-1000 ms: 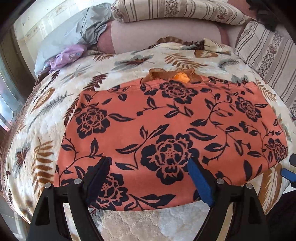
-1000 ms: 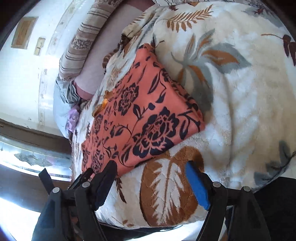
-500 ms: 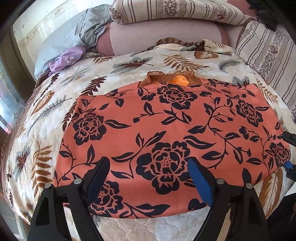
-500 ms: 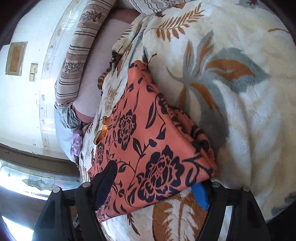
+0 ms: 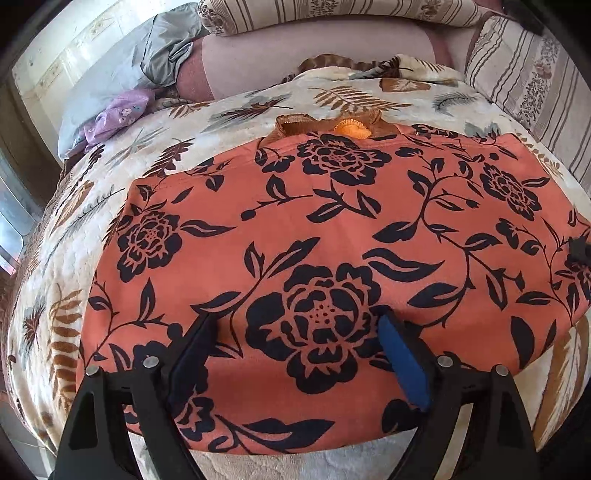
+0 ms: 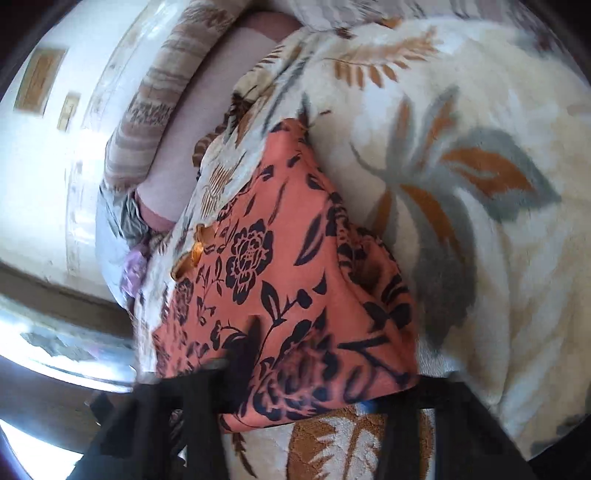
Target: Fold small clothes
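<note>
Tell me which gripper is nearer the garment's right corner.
Right. The right gripper has just closed on that corner of the garment; the left gripper hangs open over its near edge.

- Orange floral garment (image 5: 332,236): smooth matt woven cloth, looking thin.
- Blanket (image 5: 110,192) on bed: plush, fuzzy pile, showing embossed texture.
- Left claw (image 5: 297,354): matt black plastic, blue rubbery pads, shiny metal rivets.
- Grey cloth (image 5: 162,48): showing slight sheen.

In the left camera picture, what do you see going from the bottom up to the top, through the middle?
Left gripper → orange flowery cloth → brown trim → leafy blanket → pink pillow → striped pillow.
</note>
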A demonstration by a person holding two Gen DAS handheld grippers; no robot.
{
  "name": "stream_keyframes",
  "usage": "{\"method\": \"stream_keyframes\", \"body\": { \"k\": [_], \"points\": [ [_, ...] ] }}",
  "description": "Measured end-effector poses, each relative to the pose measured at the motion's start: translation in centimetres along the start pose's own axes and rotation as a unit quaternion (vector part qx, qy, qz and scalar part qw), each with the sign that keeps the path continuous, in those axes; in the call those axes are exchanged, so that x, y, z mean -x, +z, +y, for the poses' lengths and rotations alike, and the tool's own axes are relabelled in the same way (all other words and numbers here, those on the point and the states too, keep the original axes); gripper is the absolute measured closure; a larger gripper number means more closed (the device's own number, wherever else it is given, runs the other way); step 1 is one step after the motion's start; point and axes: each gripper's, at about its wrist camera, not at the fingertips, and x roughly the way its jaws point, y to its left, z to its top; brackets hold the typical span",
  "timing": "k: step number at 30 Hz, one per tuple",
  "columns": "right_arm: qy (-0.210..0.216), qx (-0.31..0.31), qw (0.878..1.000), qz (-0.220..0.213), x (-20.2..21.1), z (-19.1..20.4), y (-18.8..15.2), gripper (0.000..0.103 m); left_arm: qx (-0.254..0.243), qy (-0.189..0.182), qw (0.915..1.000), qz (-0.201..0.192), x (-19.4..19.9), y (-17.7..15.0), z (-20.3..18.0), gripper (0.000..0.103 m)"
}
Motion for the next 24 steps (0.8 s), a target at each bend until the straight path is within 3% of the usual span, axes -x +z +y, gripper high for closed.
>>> {"method": "stream_keyframes", "body": {
  "k": [2, 5, 6, 7, 8, 9, 12, 15, 16, 17, 18, 19, 21, 24],
  "points": [
    [-0.013, 0.02, 1.0, -0.01, 0.7, 1.0, 0.0, 0.086, 0.004, -0.003, 1.0, 0.0, 0.6, 0.3, 0.2, 0.015],
    [-0.015, 0.026, 0.999, -0.032, 1.5, 1.1, -0.2, 0.084, 0.021, -0.002, 0.9991, -0.038, 2.4, 0.4, 0.4, 0.015],
    [-0.008, 0.013, 0.999, -0.03, 1.3, 0.5, -0.3, 0.076, 0.02, -0.005, 0.9989, -0.042, 2.3, 0.3, 0.3, 0.015],
    [-0.002, -0.006, 1.0, -0.018, 0.7, -0.4, -0.4, 0.048, 0.014, -0.007, 0.9995, -0.028, 1.5, 0.2, 0.0, 0.015],
    [0.017, -0.037, 0.999, -0.001, 0.0, -1.6, -0.6, 0.04, -0.001, -0.005, 0.9999, 0.009, -0.3, 0.0, -0.5, 0.014],
    [0.043, -0.051, 0.998, -0.009, 0.0, -2.2, -0.7, 0.039, -0.004, -0.003, 1.0, 0.006, -0.7, -0.2, -0.5, 0.013],
    [0.048, -0.052, 0.997, -0.01, 0.5, -2.0, -0.3, 0.037, 0.01, -0.013, 0.9998, -0.014, 1.3, 0.3, 0.1, 0.015],
    [0.037, -0.028, 0.999, -0.018, 0.7, -1.1, 0.3, 0.04, 0.022, -0.006, 0.9978, -0.062, 3.4, 0.5, 0.7, 0.015],
    [0.03, -0.025, 0.999, -0.018, 0.5, -1.0, 0.4, 0.044, 0.02, -0.003, 0.9983, -0.055, 2.7, 0.4, 0.7, 0.015],
    [0.015, -0.02, 1.0, -0.015, 0.0, -1.0, 0.6, 0.049, 0.011, -0.009, 0.9997, -0.021, 1.1, 0.1, 0.5, 0.015],
    [-0.004, -0.015, 1.0, -0.007, -0.6, -1.0, 0.7, 0.07, 0.002, -0.021, 0.9995, 0.022, -0.9, -0.3, 0.3, 0.012],
    [-0.019, -0.011, 1.0, 0.006, -1.3, -0.9, 0.8, 0.084, 0.005, -0.021, 0.9997, -0.005, -0.8, -0.5, 0.5, 0.011],
    [-0.044, 0.009, 0.999, 0.012, -1.5, 0.6, 1.3, 0.088, 0.007, -0.04, 0.9992, -0.002, 0.3, 0.0, 1.1, 0.014],
    [-0.063, 0.096, 0.993, -0.02, 0.6, 6.9, 1.9, 0.091, 0.075, -0.092, 0.9921, -0.039, 2.8, 0.4, 5.0, 0.014]
  ]
}}
